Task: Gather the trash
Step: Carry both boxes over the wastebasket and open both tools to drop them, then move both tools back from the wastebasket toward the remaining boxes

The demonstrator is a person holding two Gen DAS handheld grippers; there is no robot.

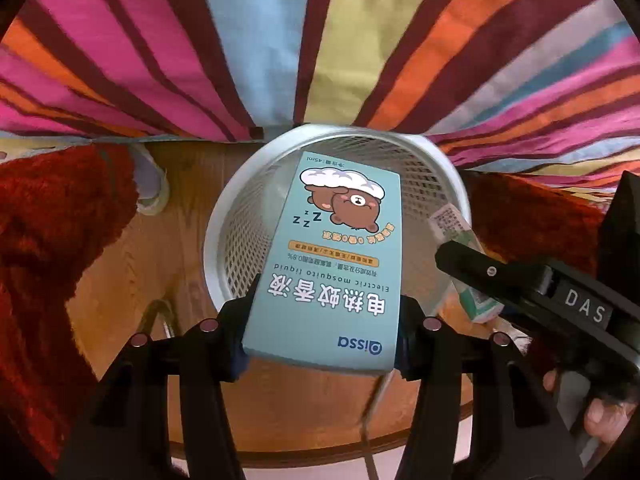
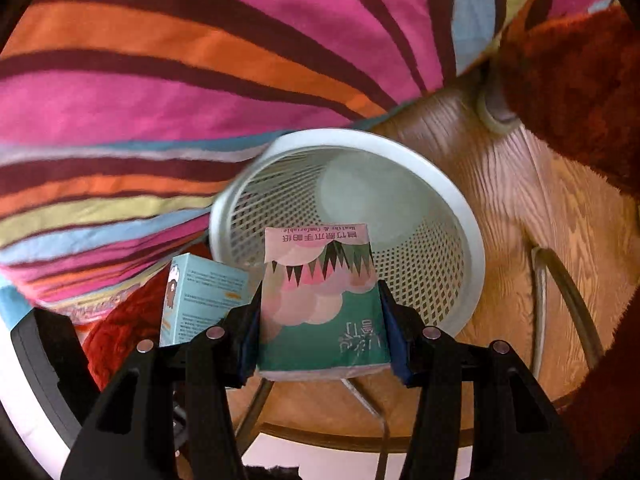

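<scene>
On the left, the left gripper (image 1: 326, 316) is clamping a pale blue mosquito-liquid box (image 1: 332, 264) by its two long side faces near the logo end, and the box is hanging over the mouth of the white mesh bin (image 1: 216, 236), which is standing on a round wooden stool (image 1: 120, 264) beside the striped bedding (image 1: 280, 40). The box's long axis is running away from the wrist, its far end with the sleeping bear pointing down and forward into the basket, its printed face turned up toward the camera. To drop it well, it looks wise to be bringing that far end fully inside the rim before parting the jaws, since the near end is sitting outside the rim and a tall box could tip back over the edge. Moving right, the right gripper (image 2: 320, 320) is pinching a green and pink tissue pack (image 2: 320, 300) across its width, low on the pack, at the near-right edge of the same bin. Its long axis is likewise pointing forward and down, the pink end leading toward the basket floor. Being soft, the pack is probably needing a wide release so it is not clinging to a pad, and the two hands should be keeping apart so box and pack are not colliding.
</scene>
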